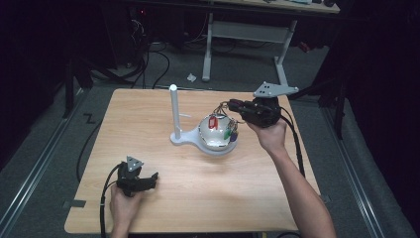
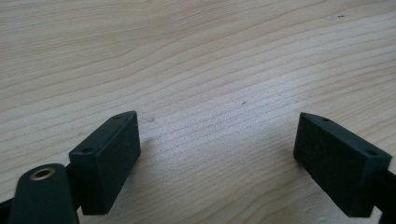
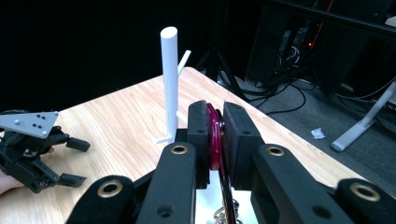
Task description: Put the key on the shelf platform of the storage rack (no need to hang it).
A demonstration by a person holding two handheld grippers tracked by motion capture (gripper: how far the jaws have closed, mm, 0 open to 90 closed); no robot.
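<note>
Pickup done, hanging not yet begun, by the look of it. Near the front-left corner of the worktop point(image 1: 148, 124), left tool point(image 1: 152, 179) resting on the wood in the person's hand, jaws spread wide with nothing between them. Toward the right edge, about midway back, right tool point(image 3: 215, 116) held above the wood and clamped tight on a magenta tag point(image 3: 215, 140), with a ring and what seem to be keys dangling beneath, partly hidden by the jaws. Just beside it, around the middle of the worktop, shiny bowl point(image 1: 214, 131) seated on the round base of a white stand point(image 1: 184, 138), with a red tag point(image 1: 213, 122) and a green tag point(image 1: 227, 134) at its rim, seemingly more bunches waiting. Farther back, upright post point(image 3: 169, 79) of the stand, with short pegs point(image 3: 184, 58) jutting from it, all bare. Judged from that: one bunch in the grip, none hung. Left to do: carrying it across to the post, slipping the ring over a peg, letting go, then likely the same for the rest. No brand, label or legible writing anywhere; tags too small to read.
</note>
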